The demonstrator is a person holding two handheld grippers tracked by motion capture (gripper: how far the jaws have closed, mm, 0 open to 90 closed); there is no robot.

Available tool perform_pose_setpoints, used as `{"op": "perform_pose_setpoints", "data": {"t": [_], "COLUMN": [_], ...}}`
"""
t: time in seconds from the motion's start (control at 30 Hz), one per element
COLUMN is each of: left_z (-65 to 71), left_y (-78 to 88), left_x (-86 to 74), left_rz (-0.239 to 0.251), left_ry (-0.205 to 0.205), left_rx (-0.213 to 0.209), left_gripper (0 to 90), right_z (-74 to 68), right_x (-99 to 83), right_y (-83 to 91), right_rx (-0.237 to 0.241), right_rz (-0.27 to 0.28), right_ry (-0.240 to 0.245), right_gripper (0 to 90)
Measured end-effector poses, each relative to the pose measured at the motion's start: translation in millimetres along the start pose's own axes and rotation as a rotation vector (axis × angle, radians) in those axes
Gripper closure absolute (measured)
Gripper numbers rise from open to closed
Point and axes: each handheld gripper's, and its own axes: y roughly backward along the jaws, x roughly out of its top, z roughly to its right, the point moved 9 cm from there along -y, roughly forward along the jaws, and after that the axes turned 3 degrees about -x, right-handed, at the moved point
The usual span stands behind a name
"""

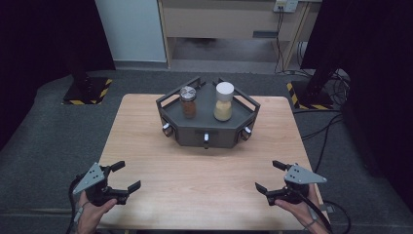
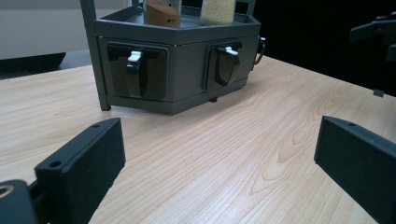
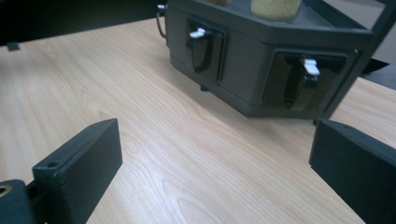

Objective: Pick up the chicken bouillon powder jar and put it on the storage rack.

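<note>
Wooden counter [image 1: 204,170] under both claws, left claw [image 1: 122,176] wide open and holding nothing, right claw [image 1: 269,176] wide open and empty too, grey rack [image 1: 207,131] far ahead between them, brown jar [image 1: 188,102] and white-lid jar [image 1: 223,101] on top

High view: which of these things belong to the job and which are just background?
In play:
- dark rack at the table's far middle
- brown spice jar on it
- white-lidded jar beside that
- left gripper, jaws open
- right gripper, jaws open

Just around:
- wooden table
- cabinet behind
- floor cables
</note>
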Motion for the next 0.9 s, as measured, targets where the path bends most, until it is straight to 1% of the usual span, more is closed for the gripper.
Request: {"op": "perform_pose_setpoints", "data": {"t": [0.1, 0.17, 0.33, 0.63, 0.73, 0.83, 0.9], "left_z": [0.1, 0.2, 0.2, 0.4, 0.6, 0.6, 0.5], "left_y": [-0.2, 0.1, 0.4, 0.2, 0.4, 0.8, 0.9], "left_x": [-0.1, -0.1, -0.2, -0.1, 0.0, 0.1, 0.1], "left_rz": [0.000, 0.000, -0.001, -0.001, 0.000, 0.003, 0.003], "left_ry": [0.000, 0.000, 0.000, -0.001, -0.002, -0.001, -0.001], "left_rx": [0.000, 0.001, 0.003, 0.004, 0.003, 0.004, 0.004], "left_gripper": [0.7, 0.7, 0.8, 0.8, 0.8, 0.8, 0.8], "right_z": [-0.7, -1.3, -1.8, -1.3, -1.6, -1.4, -1.2], "right_x": [-6.7, -10.4, -17.8, -28.4, -31.3, -34.3, -35.6], "right_y": [0.4, 0.0, -1.5, -0.9, -0.9, -0.6, -0.5], "right_rx": [-0.017, -0.033, -0.054, -0.058, -0.072, -0.084, -0.087], "right_rz": [0.006, 0.006, 0.013, 0.016, 0.021, 0.025, 0.020], "right_ry": [-0.010, -0.007, -0.010, -0.036, -0.039, -0.052, -0.047], "right_gripper": [3.1, 3.1, 3.2, 3.2, 3.2, 3.3, 3.4]}}
